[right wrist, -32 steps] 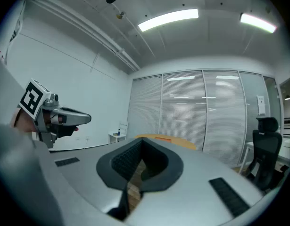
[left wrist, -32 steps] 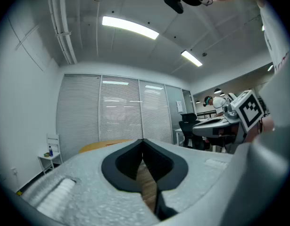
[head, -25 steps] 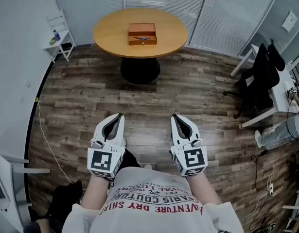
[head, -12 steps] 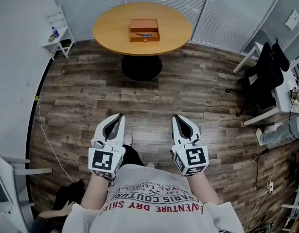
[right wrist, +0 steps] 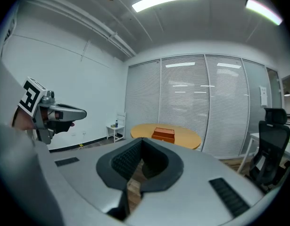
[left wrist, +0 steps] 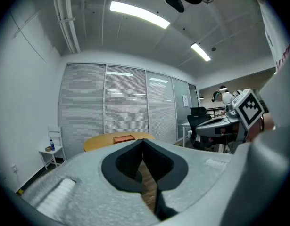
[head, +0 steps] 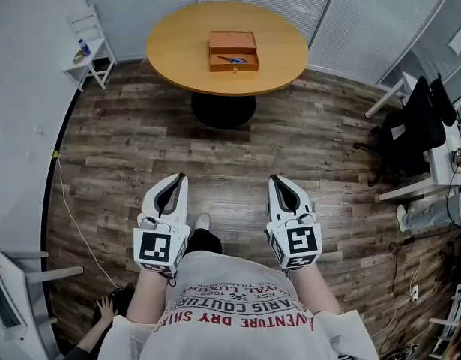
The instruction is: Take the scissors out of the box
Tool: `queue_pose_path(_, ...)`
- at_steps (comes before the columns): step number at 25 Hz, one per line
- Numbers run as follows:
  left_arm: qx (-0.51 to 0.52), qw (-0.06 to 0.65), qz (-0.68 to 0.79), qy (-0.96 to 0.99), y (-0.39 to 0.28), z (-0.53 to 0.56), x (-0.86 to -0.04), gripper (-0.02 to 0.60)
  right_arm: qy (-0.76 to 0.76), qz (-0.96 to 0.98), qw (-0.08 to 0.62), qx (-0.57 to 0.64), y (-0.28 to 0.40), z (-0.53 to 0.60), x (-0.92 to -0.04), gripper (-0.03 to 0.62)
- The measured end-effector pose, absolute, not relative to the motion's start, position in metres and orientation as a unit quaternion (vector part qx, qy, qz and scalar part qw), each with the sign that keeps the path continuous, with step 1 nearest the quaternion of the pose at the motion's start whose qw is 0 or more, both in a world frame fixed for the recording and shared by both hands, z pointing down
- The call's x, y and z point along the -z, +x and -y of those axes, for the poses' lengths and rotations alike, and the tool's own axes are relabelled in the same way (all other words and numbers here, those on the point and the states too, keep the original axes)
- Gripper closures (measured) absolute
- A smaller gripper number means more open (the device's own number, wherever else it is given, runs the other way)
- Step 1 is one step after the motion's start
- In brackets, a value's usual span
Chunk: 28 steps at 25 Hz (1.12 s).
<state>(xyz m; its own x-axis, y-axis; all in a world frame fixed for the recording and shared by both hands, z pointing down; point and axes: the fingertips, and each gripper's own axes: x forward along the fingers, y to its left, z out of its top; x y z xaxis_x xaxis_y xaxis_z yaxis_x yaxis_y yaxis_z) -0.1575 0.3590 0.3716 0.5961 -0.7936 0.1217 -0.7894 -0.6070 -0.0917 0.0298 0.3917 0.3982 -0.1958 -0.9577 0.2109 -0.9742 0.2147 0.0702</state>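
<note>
An orange box (head: 233,51) lies open on a round wooden table (head: 178,47) at the far side of the room. Blue-handled scissors (head: 232,59) lie inside it. My left gripper (head: 179,177) and right gripper (head: 276,179) are held side by side over the wood floor, far short of the table. Both point toward it, shut and holding nothing. The left gripper view has the box (left wrist: 124,138) small beyond the closed jaw tips of the left gripper (left wrist: 142,141). In the right gripper view the box (right wrist: 163,134) sits on the table (right wrist: 187,136) beyond the right gripper (right wrist: 142,139).
A white shelf unit (head: 88,51) with a bottle stands left of the table. A black office chair (head: 408,126) and a white desk (head: 432,167) are at the right, with a seated person's leg (head: 432,208). A cable (head: 73,216) runs along the floor at the left. Blinds line the far wall.
The view has advanced toward the table, which now looks a little larger and sits further right. Both grippers kept their side-by-side pose and stayed shut.
</note>
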Motion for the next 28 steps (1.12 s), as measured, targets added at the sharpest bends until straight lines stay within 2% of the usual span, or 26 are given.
queue_pose_path(5, 0.064, 0.008, -0.436, -0.897, -0.174, -0.291, -0.368, 0.572, 0.637, 0.759, 0.132, -0.031, 0.016, -0.333, -0.398, 0.586)
queue_pose_path(18, 0.063, 0.000, -0.397, -0.916, -0.205, -0.131, -0.359, 0.571, 0.665, 0.730, 0.148, -0.054, -0.018, -0.201, -0.399, 0.586)
queue_pose_path(28, 0.067, -0.013, -0.397, -0.915, -0.183, -0.077, -0.376, 0.571, 0.667, 0.727, 0.151, -0.069, 0.005, -0.144, -0.414, 0.586)
